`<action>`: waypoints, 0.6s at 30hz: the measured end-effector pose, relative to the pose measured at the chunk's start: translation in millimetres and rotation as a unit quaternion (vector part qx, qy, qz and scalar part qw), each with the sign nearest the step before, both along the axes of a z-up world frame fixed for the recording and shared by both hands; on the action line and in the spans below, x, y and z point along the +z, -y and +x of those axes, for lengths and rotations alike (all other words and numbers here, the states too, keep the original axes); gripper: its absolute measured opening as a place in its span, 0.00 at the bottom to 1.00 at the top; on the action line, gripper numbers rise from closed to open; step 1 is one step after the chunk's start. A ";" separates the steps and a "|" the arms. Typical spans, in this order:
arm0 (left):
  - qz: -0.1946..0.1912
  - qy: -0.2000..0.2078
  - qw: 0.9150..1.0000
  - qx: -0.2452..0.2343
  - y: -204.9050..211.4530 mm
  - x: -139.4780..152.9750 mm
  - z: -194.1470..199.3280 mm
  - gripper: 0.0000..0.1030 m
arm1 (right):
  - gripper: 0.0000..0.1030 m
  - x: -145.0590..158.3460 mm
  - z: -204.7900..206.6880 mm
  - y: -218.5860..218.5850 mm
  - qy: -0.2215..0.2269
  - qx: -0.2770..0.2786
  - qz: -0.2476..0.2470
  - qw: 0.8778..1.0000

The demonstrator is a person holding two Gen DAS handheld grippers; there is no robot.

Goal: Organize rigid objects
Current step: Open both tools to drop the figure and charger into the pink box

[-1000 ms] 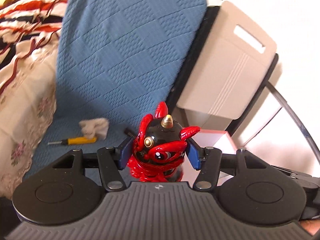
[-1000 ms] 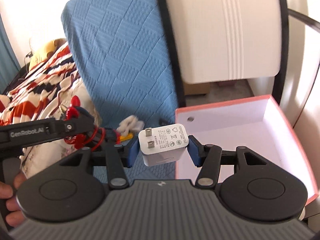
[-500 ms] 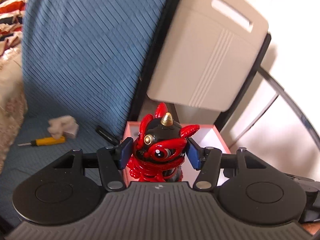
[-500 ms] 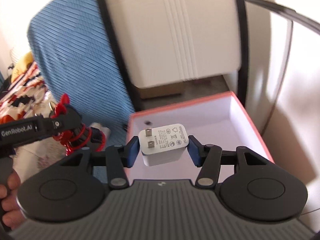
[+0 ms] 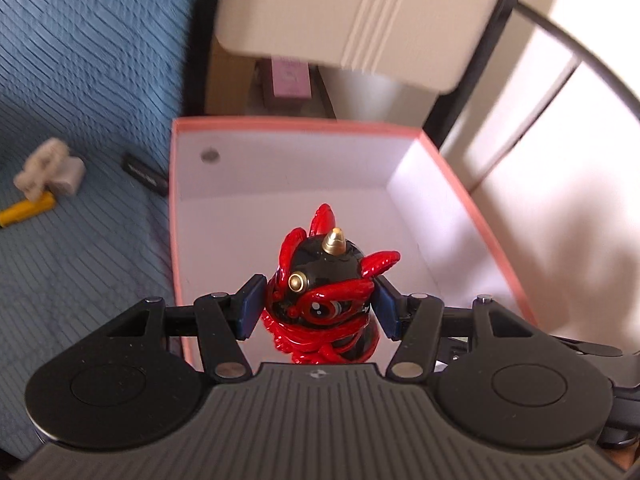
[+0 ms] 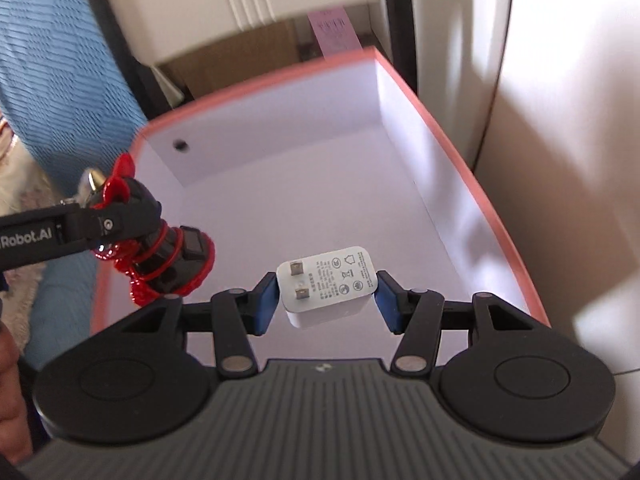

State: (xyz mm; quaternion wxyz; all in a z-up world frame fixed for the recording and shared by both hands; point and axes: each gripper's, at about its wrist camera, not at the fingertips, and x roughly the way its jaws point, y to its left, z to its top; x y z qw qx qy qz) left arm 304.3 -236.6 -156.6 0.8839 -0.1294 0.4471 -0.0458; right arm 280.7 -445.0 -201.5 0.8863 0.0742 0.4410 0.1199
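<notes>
My left gripper (image 5: 318,306) is clamped on a red and black figurine (image 5: 326,292) with a gold horn; its blue pads (image 5: 250,308) press in on both sides of the head. The figurine hangs over the near part of the pink-rimmed box (image 5: 296,125), above its white floor. My right gripper (image 6: 326,300) is clamped on a white charger plug (image 6: 330,284), the two metal prongs facing up and left, printed label on top. The plug hangs over the near middle of the same box (image 6: 440,136). From the right wrist view I see my left gripper (image 6: 116,224) coming in from the left edge with the figurine (image 6: 160,248) tilted over the box's left wall, just beside the plug but apart from it.

The box's white inside shows nothing lying in it; a small round hole sits in its far-left wall. Left of the box, on the blue quilted cover (image 5: 80,80), lies a small black flat object (image 5: 145,168) just beside the box's wall, and further left a small white object (image 5: 50,168) touching a yellow-handled tool (image 5: 26,210).

Beyond the box stands a beige panel (image 5: 360,12) in a dark frame, with a cardboard box (image 6: 244,60) and a pink package (image 5: 291,78) under it.
</notes>
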 end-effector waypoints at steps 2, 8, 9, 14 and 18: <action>0.006 -0.010 1.000 -0.005 5.1 -9.6 2.5 0.61 | 0.54 -11.7 1.1 2.6 -0.011 0.002 0.000 1.000; 0.011 -0.024 1.000 -0.002 10.2 -21.8 7.0 0.61 | 0.52 -16.7 3.9 7.1 -0.012 0.008 0.008 1.000; 0.011 -0.023 1.000 -0.001 9.8 -21.9 7.5 0.63 | 0.52 -15.9 5.3 7.6 -0.011 0.009 0.011 1.000; 0.006 -0.008 1.000 0.009 1.9 -11.6 5.9 0.66 | 0.52 -4.2 10.6 9.0 0.001 0.009 0.024 1.000; 0.000 0.017 1.000 0.015 -6.8 9.2 -0.9 0.66 | 0.52 15.0 4.6 8.0 0.024 0.007 0.037 0.999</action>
